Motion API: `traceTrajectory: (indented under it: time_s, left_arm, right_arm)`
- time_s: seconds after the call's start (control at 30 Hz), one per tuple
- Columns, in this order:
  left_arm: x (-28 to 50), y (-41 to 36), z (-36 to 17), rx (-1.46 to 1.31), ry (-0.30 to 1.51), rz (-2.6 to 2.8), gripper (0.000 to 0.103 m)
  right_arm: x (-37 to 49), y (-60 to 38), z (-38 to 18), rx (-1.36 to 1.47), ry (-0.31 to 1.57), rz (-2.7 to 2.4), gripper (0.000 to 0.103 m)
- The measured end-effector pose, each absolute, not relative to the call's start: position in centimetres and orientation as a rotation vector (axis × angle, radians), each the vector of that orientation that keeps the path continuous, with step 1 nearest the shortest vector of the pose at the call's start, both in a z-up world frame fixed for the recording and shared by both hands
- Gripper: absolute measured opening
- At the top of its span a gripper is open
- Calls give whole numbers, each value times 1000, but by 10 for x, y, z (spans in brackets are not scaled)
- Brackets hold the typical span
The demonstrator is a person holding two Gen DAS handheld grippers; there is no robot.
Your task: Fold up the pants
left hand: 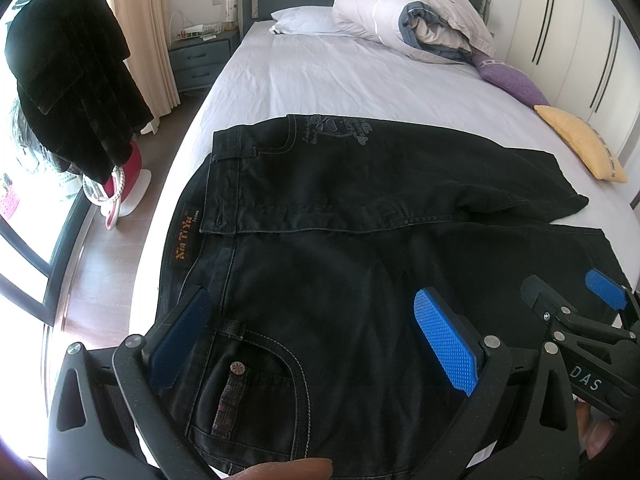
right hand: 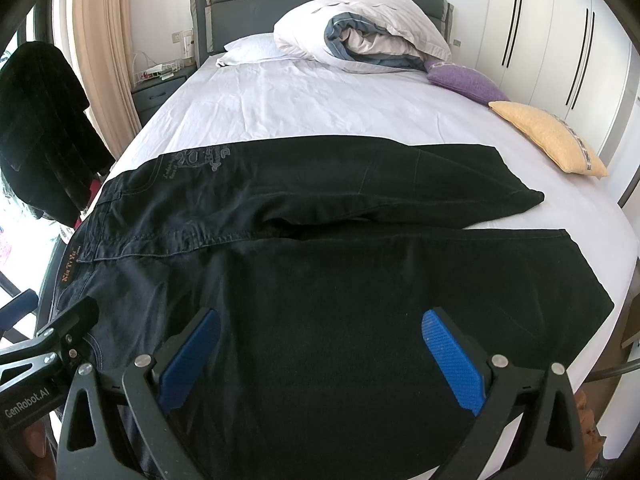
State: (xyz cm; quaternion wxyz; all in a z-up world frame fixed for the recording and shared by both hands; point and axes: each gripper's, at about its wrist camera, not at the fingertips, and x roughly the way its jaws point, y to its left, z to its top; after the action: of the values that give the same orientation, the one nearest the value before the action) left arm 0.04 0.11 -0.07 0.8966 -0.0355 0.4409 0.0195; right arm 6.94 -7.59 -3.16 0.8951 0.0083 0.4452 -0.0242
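Clearly, I am holding both claws open, left claw (left hand: 312, 344) and right claw (right hand: 320, 356), over soft, limp pants (right hand: 360, 280); the thick waistband (left hand: 188, 248) seems the best grip.

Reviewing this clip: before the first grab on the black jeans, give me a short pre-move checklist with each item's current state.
1. Left gripper open over the waist end: ok.
2. Right gripper open over the near leg: ok.
3. Neither gripper holds cloth: ok.
4. Black jeans spread flat on the bed sheet: mostly ok; waistband is folded over and the crotch is bunched.
5. Legs lie apart, not stacked: ok.
6. Yellow cushion clear of the far leg: ok.
7. Near edge of the jeans within grasp: cannot tell, hidden behind the grippers.
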Motion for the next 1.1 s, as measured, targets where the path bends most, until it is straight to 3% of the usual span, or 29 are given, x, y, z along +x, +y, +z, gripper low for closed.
traceTrajectory:
  time_s: [1.1]
  left_arm:
    - [1, 2, -5, -74, 916, 41, 103]
  right_arm:
    - [68, -75, -34, 19, 928, -49, 103]
